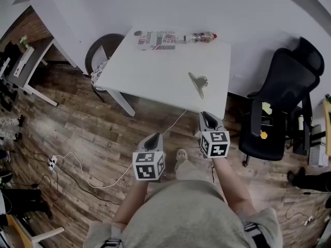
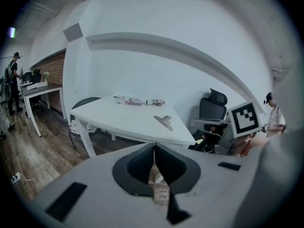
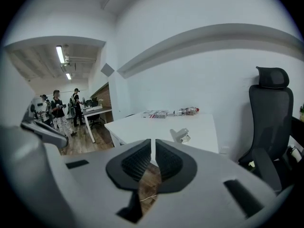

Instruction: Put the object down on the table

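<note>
— Where's the clip (image 1: 198, 81)?
— Lying on the white table (image 1: 150, 71), toward its five o'clock corner, with nothing touching it; from the person it sits at about twelve o'clock, well apart from both tongs.
— And the tongs?
— The left gripper (image 2: 154, 151) is pressed together and empty; the right gripper (image 3: 153, 148) is closed to a hairline slit with nothing between; both hang over the wood floor (image 1: 77, 133), short of the table's edge.
— Anything else there?
— A bottle (image 1: 202, 36) and a printed packet (image 1: 158, 39) along the twelve o'clock edge; a black chair (image 1: 282, 102) at the table's three o'clock.
</note>
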Available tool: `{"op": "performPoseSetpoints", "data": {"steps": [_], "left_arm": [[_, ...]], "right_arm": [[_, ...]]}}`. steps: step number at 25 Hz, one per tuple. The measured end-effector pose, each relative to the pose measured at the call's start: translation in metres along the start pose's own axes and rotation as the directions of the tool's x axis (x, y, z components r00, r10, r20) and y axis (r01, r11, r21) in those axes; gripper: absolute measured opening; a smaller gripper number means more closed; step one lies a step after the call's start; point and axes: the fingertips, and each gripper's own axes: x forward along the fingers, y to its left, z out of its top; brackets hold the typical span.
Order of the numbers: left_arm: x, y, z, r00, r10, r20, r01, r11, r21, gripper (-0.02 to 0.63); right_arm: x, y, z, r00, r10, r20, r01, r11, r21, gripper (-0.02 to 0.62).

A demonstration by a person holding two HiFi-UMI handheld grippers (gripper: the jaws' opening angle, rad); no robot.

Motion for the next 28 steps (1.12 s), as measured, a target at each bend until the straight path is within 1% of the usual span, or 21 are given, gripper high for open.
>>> {"op": "performPoseSetpoints", "data": {"steps": [4, 14, 22, 28], "left_arm": [[-0.021, -0.005, -0.016, 1.0, -0.006, 0.003, 0.006, 1.0, 0.004, 0.011], [-0.07, -0.014, -0.052, 1.0, -0.004, 0.028, 0.004, 1.0, -0.012, 0.011], [-0.09, -0.025, -0.067, 0.999, -0.011, 0.031, 0.012, 1.0, -0.013, 0.011], [-0.096, -0.026, -0.068, 0.999, -0.008, 0.037, 0.008, 1.0, -0.006, 0.011]], "right_arm": [[-0.033, 0.024, -0.002, 0.999, 0.027, 0.019, -0.027, 1.0, 0.005, 0.003], [-0.101, 0.068, -0.012, 0.996, 0.068, 0.056, -0.068, 0.998, 0.008, 0.002], [-0.135, 0.085, -0.022, 0.993, 0.092, 0.069, -0.093, 0.995, 0.024, 0.002], [-0.144, 0.091, -0.023, 0.992, 0.099, 0.075, -0.101, 0.995, 0.024, 0.0]]}}
